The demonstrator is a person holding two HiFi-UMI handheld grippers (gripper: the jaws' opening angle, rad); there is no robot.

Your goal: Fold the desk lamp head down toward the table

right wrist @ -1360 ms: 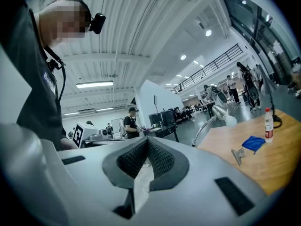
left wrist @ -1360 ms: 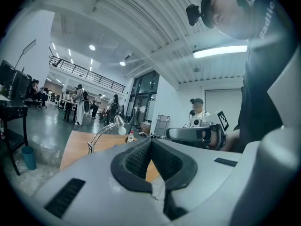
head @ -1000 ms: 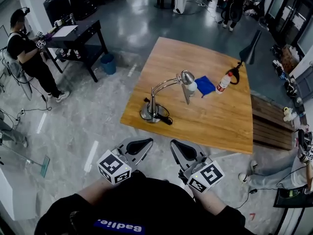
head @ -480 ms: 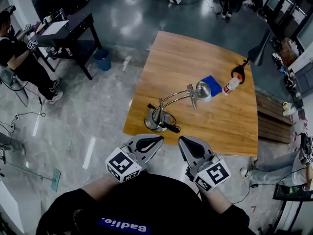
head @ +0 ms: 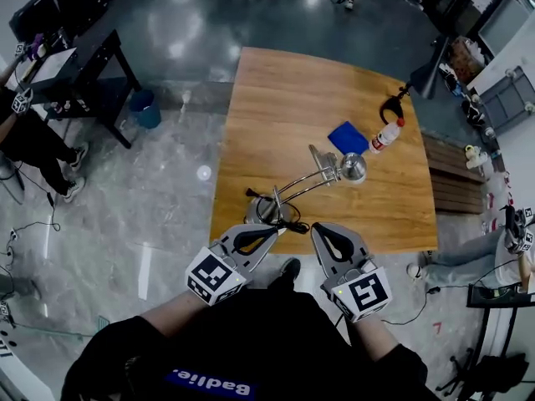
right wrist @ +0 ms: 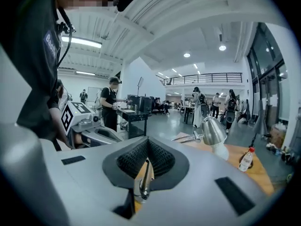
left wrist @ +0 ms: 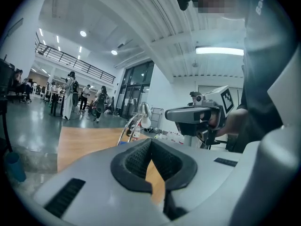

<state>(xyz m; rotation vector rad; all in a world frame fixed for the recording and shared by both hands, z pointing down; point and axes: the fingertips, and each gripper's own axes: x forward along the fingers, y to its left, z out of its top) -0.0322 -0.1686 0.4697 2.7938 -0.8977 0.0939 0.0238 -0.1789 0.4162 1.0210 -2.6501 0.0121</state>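
Note:
A silver desk lamp stands near the front edge of the wooden table (head: pixel 284 82). Its round base (head: pixel 261 214) carries a curved arm up to the raised head (head: pixel 354 167), which shows again in the right gripper view (right wrist: pixel 210 131). My left gripper (head: pixel 270 232) is shut and empty, just in front of the base. My right gripper (head: pixel 323 231) is also shut and empty, a little to the right of the base. In the left gripper view the closed tips (left wrist: pixel 151 144) point toward the lamp (left wrist: pixel 140 114). Through the right gripper (right wrist: pixel 146 144) gap I see the lamp's stem.
A blue cloth (head: pixel 347 137), a small bottle (head: pixel 384 136) and a black object (head: pixel 393 105) lie on the table beyond the lamp head. A black desk (head: pixel 79 61) and a blue bin (head: pixel 144 107) stand at the left, a wooden bench (head: pixel 447 182) at the right. Several people stand around.
Both grippers have moved forward to the table's front edge, close to the lamp base. The table and lamp now sit nearer in the head view. Both jaws stayed shut.

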